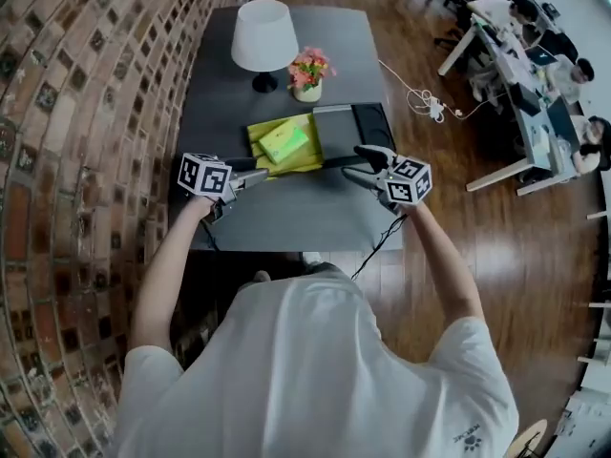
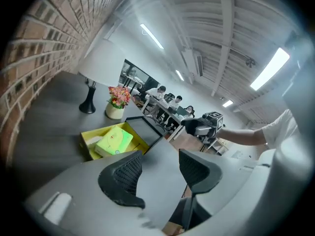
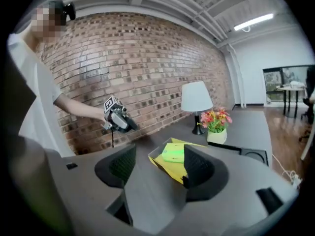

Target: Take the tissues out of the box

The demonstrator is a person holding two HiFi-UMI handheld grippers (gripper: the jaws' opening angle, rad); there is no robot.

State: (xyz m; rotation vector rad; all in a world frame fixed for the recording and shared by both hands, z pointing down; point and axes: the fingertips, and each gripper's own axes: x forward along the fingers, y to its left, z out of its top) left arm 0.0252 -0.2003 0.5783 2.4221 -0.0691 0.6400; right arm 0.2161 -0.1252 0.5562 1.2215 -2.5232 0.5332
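Observation:
A bright green tissue pack point(image 1: 284, 141) lies in an open yellow box point(image 1: 256, 128) at the middle of the grey table point(image 1: 286, 213). My left gripper point(image 1: 258, 173) hovers just left of the box's near corner. My right gripper point(image 1: 360, 163) hovers at its near right. Both are shut and hold nothing. In the left gripper view the pack point(image 2: 114, 140) lies ahead to the left of the jaws point(image 2: 160, 163), and the right gripper point(image 2: 204, 124) shows beyond. In the right gripper view the pack point(image 3: 173, 153) lies just beyond the jaws point(image 3: 160, 163).
A white lamp point(image 1: 263, 36) and a small pot of flowers point(image 1: 308, 72) stand behind the box. A dark flat lid or tray point(image 1: 358, 124) lies to its right. A brick wall point(image 1: 76, 113) runs along the left. On the right are a floor cable point(image 1: 430, 103) and people at desks point(image 1: 535, 55).

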